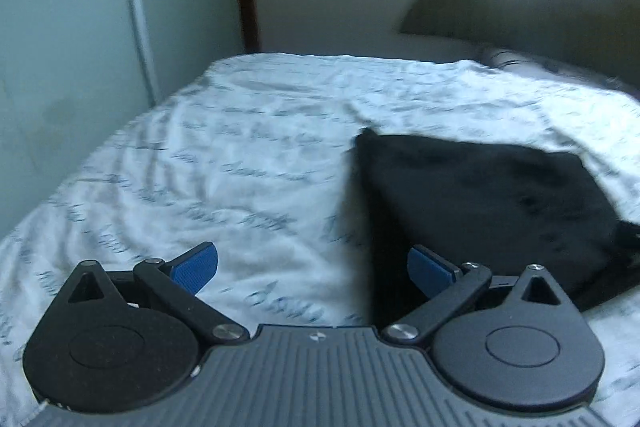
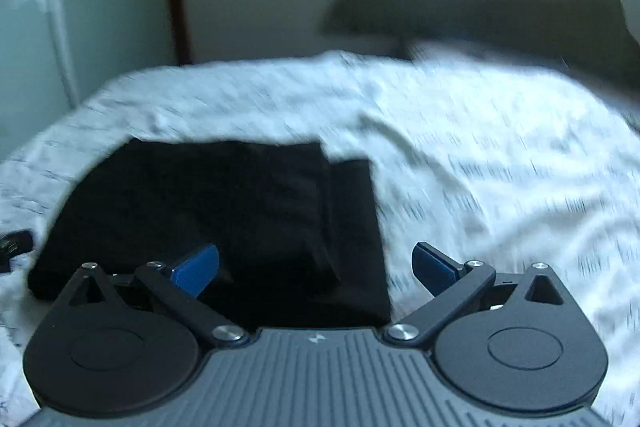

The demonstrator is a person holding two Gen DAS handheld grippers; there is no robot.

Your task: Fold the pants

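Both grippers wide apart, holding nothing, above the bed.

The left gripper (image 1: 312, 265) has the black pants (image 1: 480, 203) lying flat and folded on the white sheet (image 1: 224, 155), ahead and to its right. From the right gripper (image 2: 316, 267), the pants (image 2: 224, 211) lie ahead and left.

Black pants (image 2: 224, 223) folded into compact stack, lying flat on bed w/ white patterned sheet (image 2: 460, 155); one layer offset at right edge.

Each gripper has 2 blue-padded fingers (image 1: 195, 265) on black linkage arms, silver screws, and a ribbed grey body.
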